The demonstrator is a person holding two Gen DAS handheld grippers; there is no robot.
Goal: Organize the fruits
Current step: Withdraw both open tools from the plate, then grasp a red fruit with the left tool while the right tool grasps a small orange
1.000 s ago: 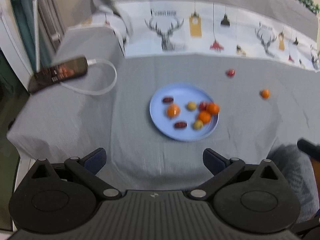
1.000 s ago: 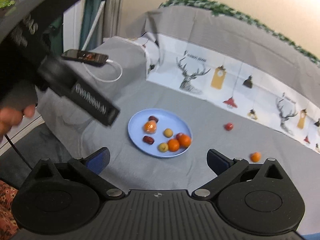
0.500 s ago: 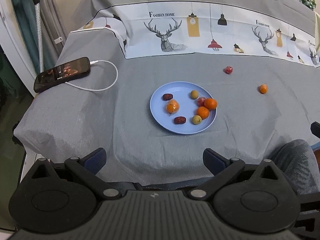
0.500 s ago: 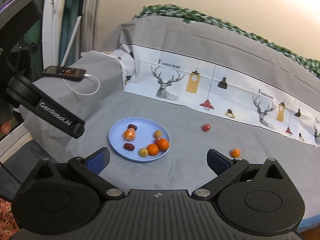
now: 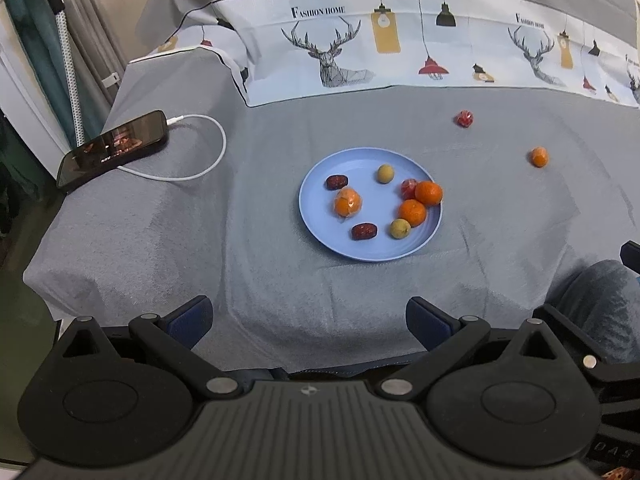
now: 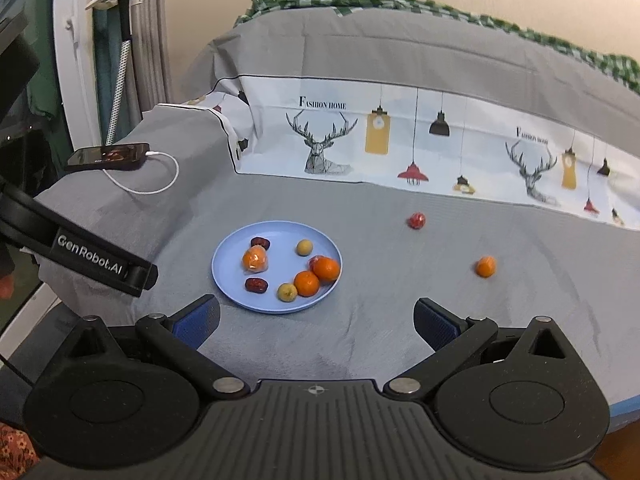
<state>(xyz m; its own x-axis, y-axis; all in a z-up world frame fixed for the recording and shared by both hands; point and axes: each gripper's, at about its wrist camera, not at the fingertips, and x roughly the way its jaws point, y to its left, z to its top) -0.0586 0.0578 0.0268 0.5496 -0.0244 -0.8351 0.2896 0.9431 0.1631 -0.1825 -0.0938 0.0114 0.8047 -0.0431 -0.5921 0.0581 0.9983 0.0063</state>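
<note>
A light blue plate (image 5: 360,164) (image 6: 228,272) sits on the grey cloth and holds several small fruits: oranges, yellow-green fruits and dark red dates. A loose small orange (image 5: 539,157) (image 6: 485,266) and a loose red fruit (image 5: 464,118) (image 6: 417,221) lie on the cloth to the plate's right. My left gripper (image 5: 308,316) is open and empty, hovering near the front edge, short of the plate. My right gripper (image 6: 316,320) is open and empty, just short of the plate's near right side. The left gripper's body (image 6: 96,260) shows at the left of the right wrist view.
A black phone (image 5: 114,146) (image 6: 108,156) with a white charging cable (image 5: 200,160) lies at the cloth's far left. A printed deer-and-lamp cloth band (image 5: 400,48) rises at the back. The cloth's front edge drops off near me. A grey-clad knee (image 5: 592,300) is at the lower right.
Both wrist views have steadied and drawn slightly nearer the plate. The fruits have not moved. Both grippers stay open.
</note>
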